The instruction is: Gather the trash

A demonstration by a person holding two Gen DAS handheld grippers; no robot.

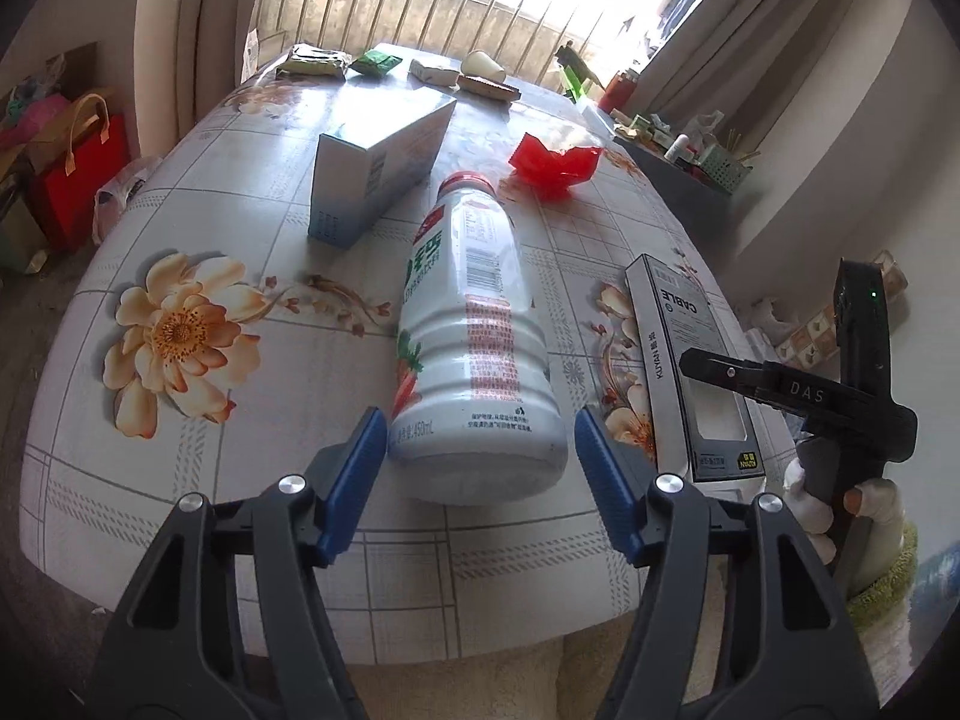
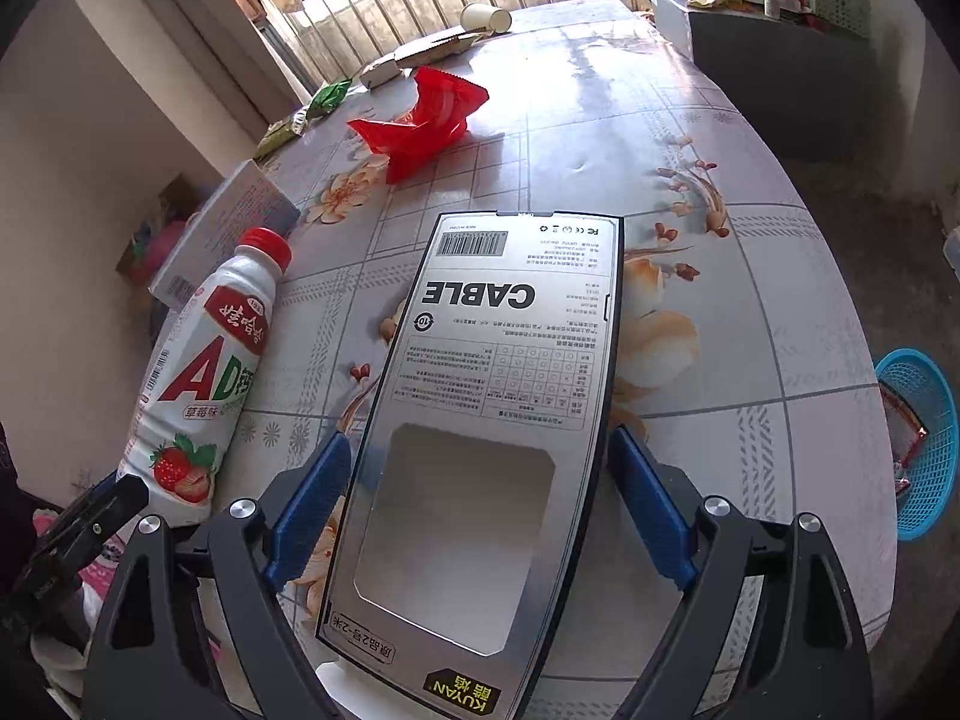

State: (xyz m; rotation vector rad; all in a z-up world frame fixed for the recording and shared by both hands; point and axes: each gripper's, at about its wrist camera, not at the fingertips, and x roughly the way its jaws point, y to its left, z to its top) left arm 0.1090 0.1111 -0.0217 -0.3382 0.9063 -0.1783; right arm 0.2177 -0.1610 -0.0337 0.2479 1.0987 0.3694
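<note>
White bottle (image 1: 474,336) lies flat, red cap pointing away.

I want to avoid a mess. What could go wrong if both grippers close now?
The bottle lies on its side, so it may roll or slip from the left gripper. The flat cable box overhangs the table edge; the right gripper might tip it off.
</note>
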